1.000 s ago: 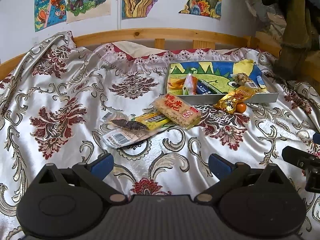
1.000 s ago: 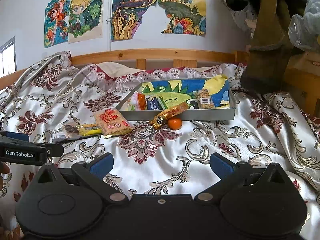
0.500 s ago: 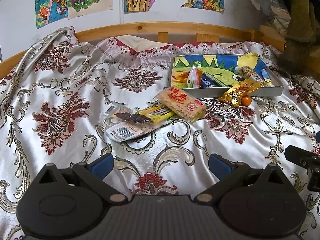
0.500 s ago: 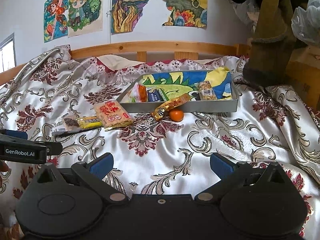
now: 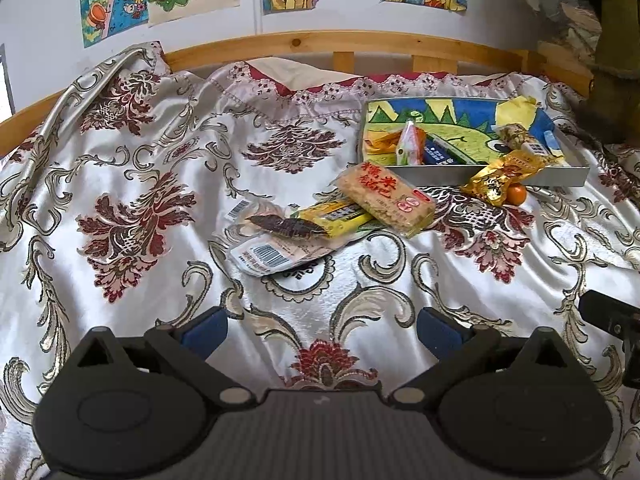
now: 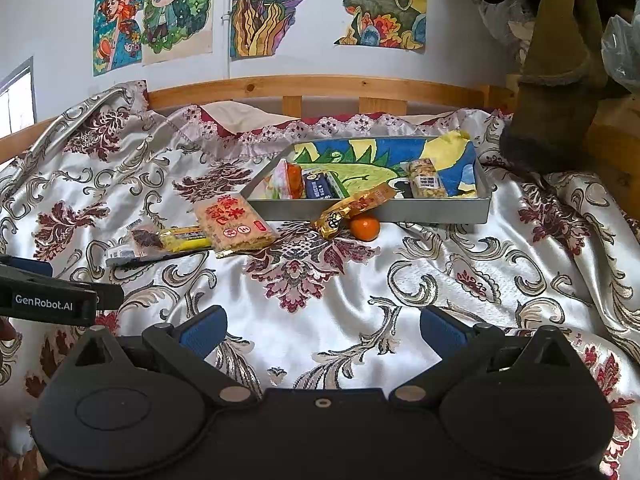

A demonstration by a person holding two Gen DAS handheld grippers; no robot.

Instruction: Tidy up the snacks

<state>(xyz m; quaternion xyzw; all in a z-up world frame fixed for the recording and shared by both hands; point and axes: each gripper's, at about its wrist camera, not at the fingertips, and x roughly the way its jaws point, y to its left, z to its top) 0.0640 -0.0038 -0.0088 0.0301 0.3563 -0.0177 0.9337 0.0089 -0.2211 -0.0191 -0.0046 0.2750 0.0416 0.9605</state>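
I'm hovering both grippers, left gripper [image 5: 322, 326] and right gripper [image 6: 322, 326], spread wide and holding nothing, well short of the tray [image 6: 400, 214]. A few snacks are already sitting inside the tray. Still waiting outside: gold packet [image 6: 352, 208] leaning on the tray's front wall, tangerine [image 6: 365, 227] touching it, rice cracker pack [image 5: 386, 198], yellow bar [image 5: 334, 216] and clear packets [image 5: 276, 246] left of the tray. I'm judging it partly done
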